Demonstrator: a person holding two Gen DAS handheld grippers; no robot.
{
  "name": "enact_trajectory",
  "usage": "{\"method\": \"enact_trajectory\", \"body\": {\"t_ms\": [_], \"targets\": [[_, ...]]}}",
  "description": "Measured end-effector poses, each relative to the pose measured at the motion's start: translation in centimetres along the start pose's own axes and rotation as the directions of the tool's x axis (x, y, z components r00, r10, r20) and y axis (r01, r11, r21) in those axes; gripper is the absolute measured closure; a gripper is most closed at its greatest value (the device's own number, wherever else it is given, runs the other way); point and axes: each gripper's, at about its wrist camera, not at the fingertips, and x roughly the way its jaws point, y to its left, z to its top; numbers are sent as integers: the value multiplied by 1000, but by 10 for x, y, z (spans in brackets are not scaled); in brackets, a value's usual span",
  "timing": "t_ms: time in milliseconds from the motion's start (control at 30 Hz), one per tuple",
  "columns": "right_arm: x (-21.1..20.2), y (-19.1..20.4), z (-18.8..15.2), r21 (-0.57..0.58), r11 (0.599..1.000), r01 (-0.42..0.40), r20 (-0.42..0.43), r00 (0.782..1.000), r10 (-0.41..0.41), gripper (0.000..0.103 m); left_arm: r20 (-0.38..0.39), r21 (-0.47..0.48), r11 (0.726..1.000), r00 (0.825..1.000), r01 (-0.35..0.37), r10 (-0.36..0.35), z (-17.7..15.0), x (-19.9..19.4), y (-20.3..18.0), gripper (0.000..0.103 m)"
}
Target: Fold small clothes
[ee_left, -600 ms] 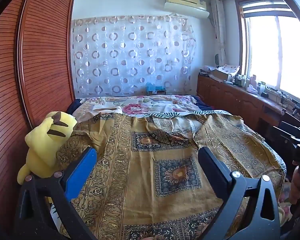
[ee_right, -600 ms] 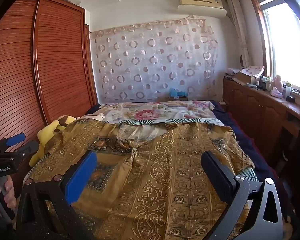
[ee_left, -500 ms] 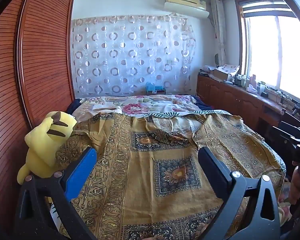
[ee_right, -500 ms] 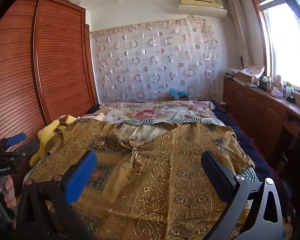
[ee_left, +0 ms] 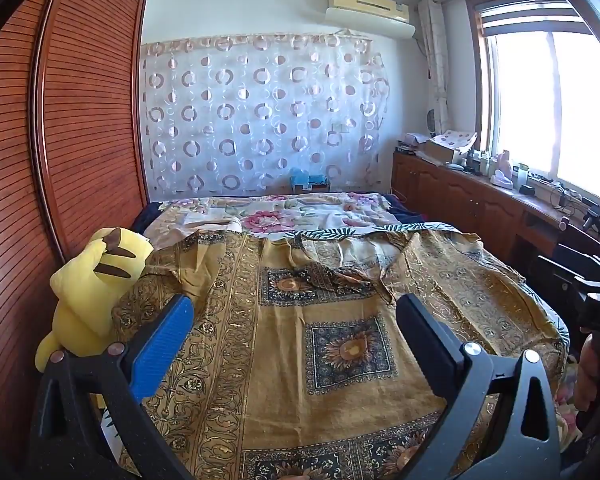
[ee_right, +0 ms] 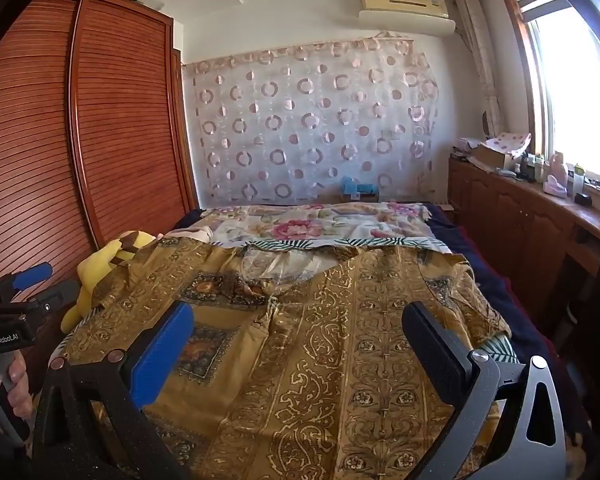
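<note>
A golden-brown patterned garment (ee_left: pixel 320 340) lies spread flat over the near half of the bed, with its collar opening toward the far side; the right wrist view shows the same garment (ee_right: pixel 340 340). My left gripper (ee_left: pixel 294 308) hovers open above the garment's near left part, nothing between its fingers. My right gripper (ee_right: pixel 298 314) hovers open above the near right part, also with nothing between its fingers. Neither gripper touches the cloth. The left gripper (ee_right: pixel 16 280), held by a hand, shows at the left edge of the right wrist view.
A yellow plush toy (ee_left: pixel 92 292) sits at the bed's left edge against a red-brown slatted wardrobe (ee_left: pixel 80 120). A floral sheet (ee_left: pixel 292 216) covers the far half of the bed. A wooden cabinet (ee_left: pixel 460 200) with clutter runs under the window on the right.
</note>
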Motion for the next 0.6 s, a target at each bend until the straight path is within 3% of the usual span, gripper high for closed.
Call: {"method": "enact_trajectory", "body": {"t_ms": [600], "targets": [[0, 0, 0, 3, 1000, -2, 3, 1000, 1, 0, 5, 4, 1000, 1000, 2, -2, 7, -6, -9, 1]]}}
